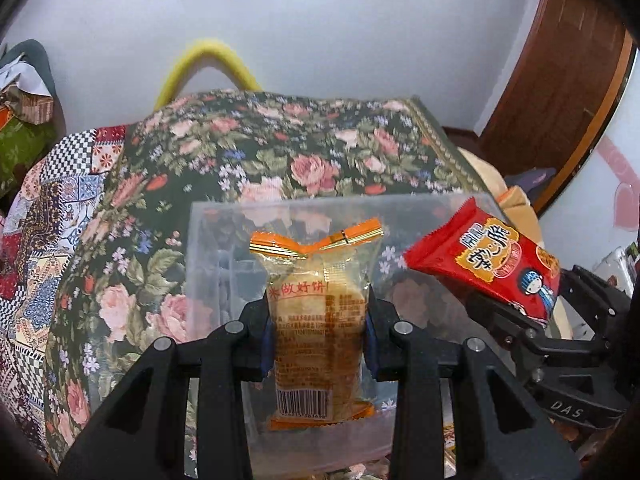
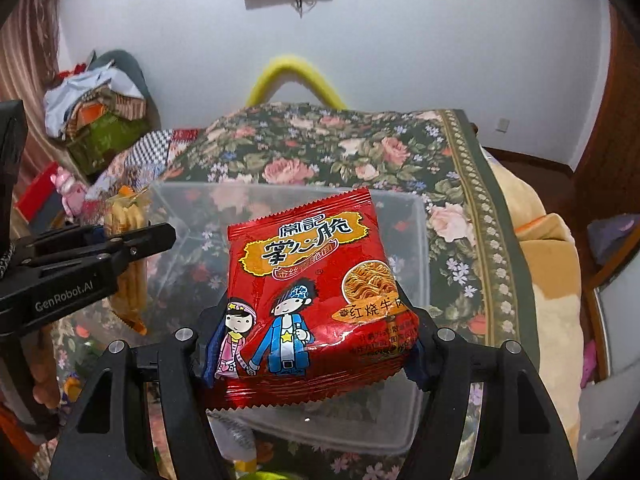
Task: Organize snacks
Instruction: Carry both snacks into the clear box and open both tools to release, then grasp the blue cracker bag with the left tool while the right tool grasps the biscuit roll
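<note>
The right hand-held gripper (image 2: pixel 314 354) pinches a red instant-noodle snack packet (image 2: pixel 310 280) by its lower sides, both blue pads pressed into the foil, the packet standing upright with its cartoon boy and girl facing the camera. Behind and beneath it sits a clear plastic storage box (image 2: pixel 420 240) on a dark floral bedspread (image 2: pixel 360 152). At the left edge, the left hand-held gripper (image 2: pixel 132 240) grips a clear packet of pale biscuits with orange ends (image 2: pixel 128 264), hanging beside the box's left wall. A yellow curved handle (image 2: pixel 296 72) rises behind the bed against the white wall (image 2: pixel 440 40).
</note>
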A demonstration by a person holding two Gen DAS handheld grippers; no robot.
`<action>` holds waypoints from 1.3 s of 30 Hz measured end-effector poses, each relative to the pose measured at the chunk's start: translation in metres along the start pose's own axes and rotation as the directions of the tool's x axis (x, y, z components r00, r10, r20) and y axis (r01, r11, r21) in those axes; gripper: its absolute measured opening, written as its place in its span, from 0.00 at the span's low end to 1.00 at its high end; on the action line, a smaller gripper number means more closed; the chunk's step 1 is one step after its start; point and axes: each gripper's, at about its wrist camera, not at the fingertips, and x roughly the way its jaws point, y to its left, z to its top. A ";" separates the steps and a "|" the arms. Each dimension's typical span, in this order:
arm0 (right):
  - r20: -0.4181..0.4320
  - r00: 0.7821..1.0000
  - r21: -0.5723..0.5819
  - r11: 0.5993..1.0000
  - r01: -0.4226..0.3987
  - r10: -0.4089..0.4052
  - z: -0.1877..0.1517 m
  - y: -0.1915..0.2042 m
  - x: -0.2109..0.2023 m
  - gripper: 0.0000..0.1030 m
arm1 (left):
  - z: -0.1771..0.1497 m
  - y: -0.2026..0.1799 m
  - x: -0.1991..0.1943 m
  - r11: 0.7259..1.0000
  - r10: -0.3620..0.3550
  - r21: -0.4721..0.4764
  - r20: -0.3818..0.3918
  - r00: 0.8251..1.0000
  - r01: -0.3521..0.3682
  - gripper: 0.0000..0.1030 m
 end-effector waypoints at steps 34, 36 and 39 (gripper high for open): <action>0.006 0.997 -0.062 0.995 0.076 -0.076 0.003 0.014 -0.049 0.87 | -0.033 -0.002 -0.135 0.999 -0.017 0.037 0.149 0.989 0.011 0.66; 0.031 0.996 -0.065 0.994 0.084 -0.082 -0.002 0.016 -0.064 0.87 | -0.043 -0.001 -0.147 0.999 -0.012 0.040 0.163 0.987 0.005 0.68; 0.063 0.994 -0.070 0.993 0.090 -0.086 -0.013 0.018 -0.085 0.87 | -0.058 0.000 -0.159 0.999 -0.005 0.045 0.169 0.986 -0.003 0.72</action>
